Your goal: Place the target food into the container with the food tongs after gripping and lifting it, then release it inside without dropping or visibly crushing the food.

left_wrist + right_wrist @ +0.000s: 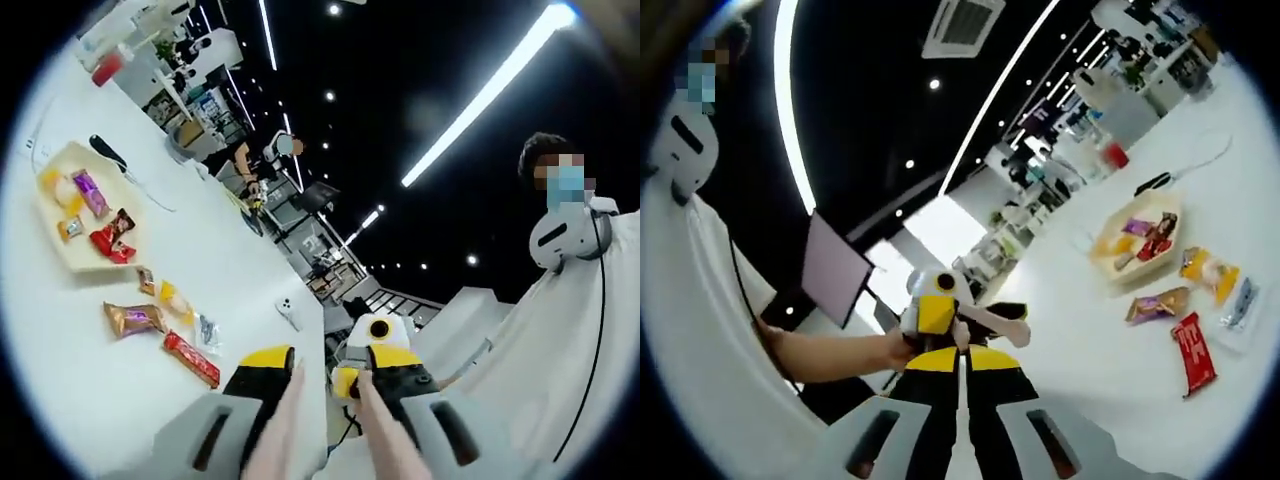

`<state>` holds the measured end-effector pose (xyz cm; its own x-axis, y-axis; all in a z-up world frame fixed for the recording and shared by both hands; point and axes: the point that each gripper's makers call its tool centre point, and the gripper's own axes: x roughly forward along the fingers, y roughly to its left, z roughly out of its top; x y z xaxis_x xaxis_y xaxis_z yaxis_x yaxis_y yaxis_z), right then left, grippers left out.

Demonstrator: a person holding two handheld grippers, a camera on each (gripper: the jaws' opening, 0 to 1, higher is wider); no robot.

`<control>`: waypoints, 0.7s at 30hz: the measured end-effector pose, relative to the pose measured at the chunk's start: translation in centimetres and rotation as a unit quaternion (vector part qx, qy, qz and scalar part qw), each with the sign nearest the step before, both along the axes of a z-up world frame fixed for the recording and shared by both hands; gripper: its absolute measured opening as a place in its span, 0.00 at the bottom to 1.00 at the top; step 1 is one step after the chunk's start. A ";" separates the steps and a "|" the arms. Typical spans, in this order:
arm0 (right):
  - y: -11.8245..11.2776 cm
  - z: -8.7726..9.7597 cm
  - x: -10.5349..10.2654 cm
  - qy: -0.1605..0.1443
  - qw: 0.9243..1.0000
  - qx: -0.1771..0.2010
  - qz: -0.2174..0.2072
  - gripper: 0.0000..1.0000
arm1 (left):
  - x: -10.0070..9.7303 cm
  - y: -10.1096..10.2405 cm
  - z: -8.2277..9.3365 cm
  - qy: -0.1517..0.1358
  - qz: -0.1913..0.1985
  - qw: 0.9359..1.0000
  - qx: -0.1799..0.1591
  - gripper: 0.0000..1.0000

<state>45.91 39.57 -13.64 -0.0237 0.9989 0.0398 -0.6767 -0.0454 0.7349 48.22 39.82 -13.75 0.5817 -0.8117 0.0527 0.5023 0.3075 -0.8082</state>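
snack packets (160,335) loose on table (240,270), left fingers (275,435) apart, empty

The white surface (90,370) looks smooth and slightly glossy. Snack packets (133,318) are shiny foil or plastic wrap. The cream tray (52,225) seems matt. A person's white garment (560,340) is soft cloth.

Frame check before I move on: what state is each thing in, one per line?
Left gripper: slightly open, empty, raised off the table.
Right gripper: shut, empty.
Tray: on the table, holding several snacks.
Red packet: flat on the table, outside the tray.
Tongs: lying beside the tray, unheld.
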 end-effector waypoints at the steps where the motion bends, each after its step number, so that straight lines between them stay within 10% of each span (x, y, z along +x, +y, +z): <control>1: 0.0 -0.2 0.0 -0.004 1.000 -0.003 0.000 0.00 | 0.0 0.0 0.0 -0.007 0.002 1.000 0.004 0.27; 7: -0.1 0.1 0.3 0.043 0.999 0.009 0.002 0.00 | -0.1 -0.1 0.2 -0.014 -0.001 1.000 0.010 0.27; 21: 0.0 -0.6 0.1 -0.007 1.000 0.000 0.007 0.00 | 0.8 -0.3 0.7 -0.024 0.019 1.000 0.007 0.25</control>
